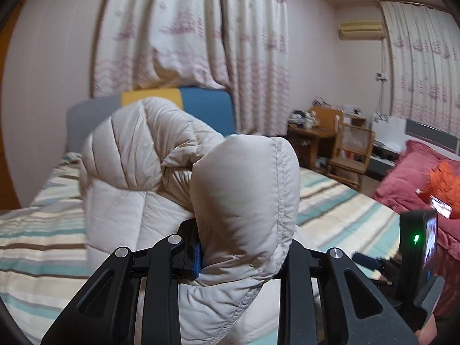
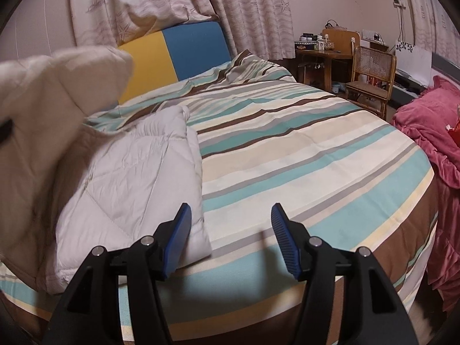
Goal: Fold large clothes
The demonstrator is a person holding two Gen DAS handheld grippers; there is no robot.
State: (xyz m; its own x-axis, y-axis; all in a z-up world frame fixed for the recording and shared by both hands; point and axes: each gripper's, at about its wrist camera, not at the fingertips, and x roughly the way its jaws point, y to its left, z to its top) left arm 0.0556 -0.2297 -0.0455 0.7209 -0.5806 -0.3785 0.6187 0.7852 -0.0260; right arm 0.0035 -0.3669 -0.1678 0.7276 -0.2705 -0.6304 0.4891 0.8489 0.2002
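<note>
A cream quilted puffer jacket (image 1: 143, 172) lies on the striped bed (image 1: 345, 201). My left gripper (image 1: 241, 247) is shut on a padded edge of the jacket and holds it lifted above the bed; the fabric hides its fingertips. In the right wrist view the jacket (image 2: 129, 172) lies at the left of the bed (image 2: 316, 155), with its lifted part (image 2: 43, 100) hanging at far left. My right gripper (image 2: 230, 230) is open and empty, just above the bed's front edge, beside the jacket's lower right corner.
A yellow and blue headboard (image 2: 178, 54) stands behind the bed, under patterned curtains (image 1: 201, 28). A wooden desk (image 2: 325, 54) and a wicker chair (image 2: 371, 77) stand at the back right. A pink blanket pile (image 2: 425, 132) lies at right.
</note>
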